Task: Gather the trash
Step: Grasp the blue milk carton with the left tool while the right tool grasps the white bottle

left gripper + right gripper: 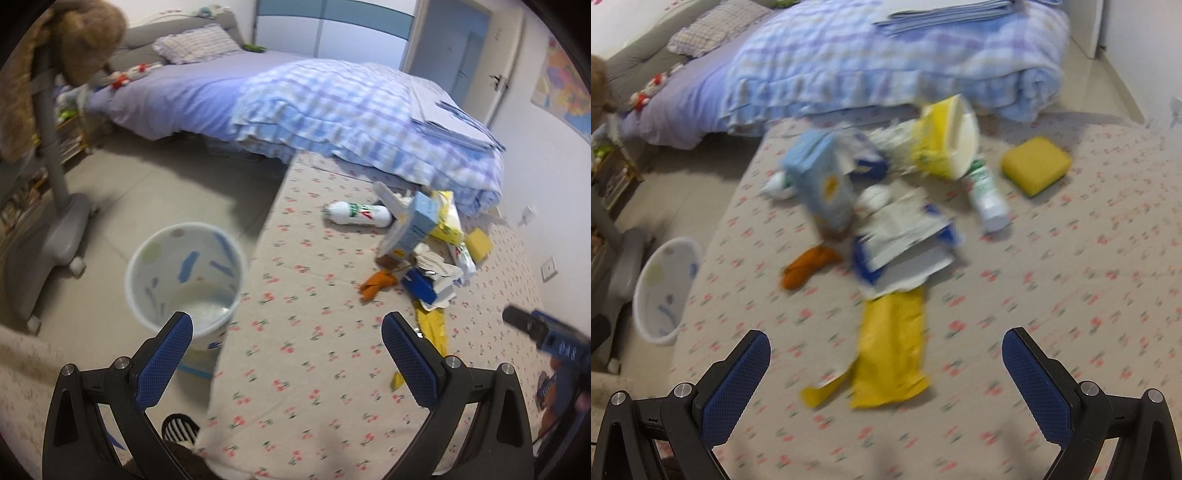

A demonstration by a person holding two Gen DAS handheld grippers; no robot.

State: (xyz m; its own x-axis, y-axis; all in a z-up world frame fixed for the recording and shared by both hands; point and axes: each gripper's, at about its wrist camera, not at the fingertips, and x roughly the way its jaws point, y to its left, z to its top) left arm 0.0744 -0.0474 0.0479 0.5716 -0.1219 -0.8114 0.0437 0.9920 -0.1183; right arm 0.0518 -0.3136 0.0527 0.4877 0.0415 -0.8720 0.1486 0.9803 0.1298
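A pile of trash lies on the cherry-print mattress (1052, 295): a light blue carton (822, 181), torn blue-and-white paper packaging (905, 236), a yellow envelope (892, 350), an orange peel (810, 266), a white bottle (988, 195), a yellow bag (938, 144) and a yellow sponge (1036, 164). A white trash bin (186, 273) stands on the floor left of the mattress. My left gripper (288, 332) is open above the mattress edge beside the bin. My right gripper (886, 354) is open over the yellow envelope, holding nothing; it also shows in the left wrist view as the right gripper (517, 323).
A bed with a blue checked quilt (351, 110) lies behind the mattress. A grey chair base (59, 229) stands on the floor left of the bin. A second white bottle (356, 214) lies near the pile's far left. A wall runs along the right.
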